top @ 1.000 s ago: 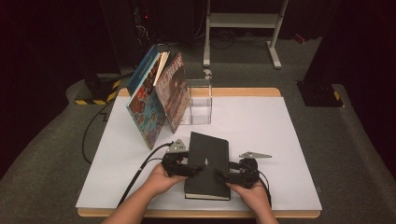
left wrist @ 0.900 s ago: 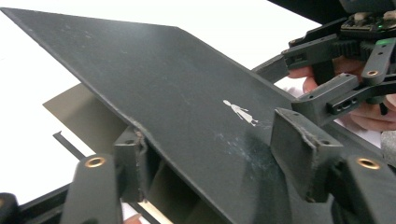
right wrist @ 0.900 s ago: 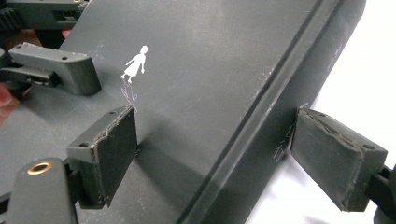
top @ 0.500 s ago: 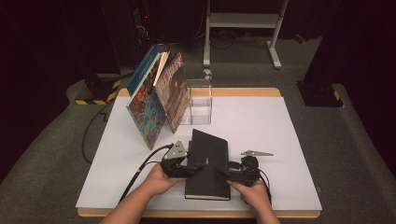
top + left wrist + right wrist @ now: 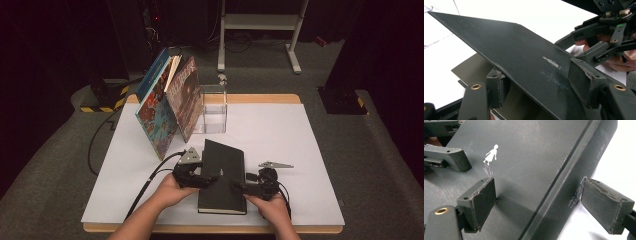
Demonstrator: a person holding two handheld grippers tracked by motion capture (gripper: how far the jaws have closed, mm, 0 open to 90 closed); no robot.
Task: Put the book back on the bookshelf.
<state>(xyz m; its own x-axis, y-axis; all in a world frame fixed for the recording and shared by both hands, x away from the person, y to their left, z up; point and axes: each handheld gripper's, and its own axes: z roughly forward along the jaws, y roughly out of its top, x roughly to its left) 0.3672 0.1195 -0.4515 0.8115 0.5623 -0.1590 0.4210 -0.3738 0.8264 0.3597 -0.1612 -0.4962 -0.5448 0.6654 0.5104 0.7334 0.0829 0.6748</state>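
Here the book (image 5: 222,176) lies near-to-far between both grippers. Left gripper (image 5: 537,87) clamps its lifted cover's left edge; right gripper (image 5: 546,205) straddles the spine, jaws apart.

Front cover of the black book (image 5: 222,170) lifted higher off its pages by the left gripper (image 5: 202,179), tilting toward the right gripper (image 5: 243,186).

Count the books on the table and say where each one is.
3, perhaps more hidden: the black book lies flat at the front between both grippers; two picture books, blue and reddish, lean together beside the clear box.
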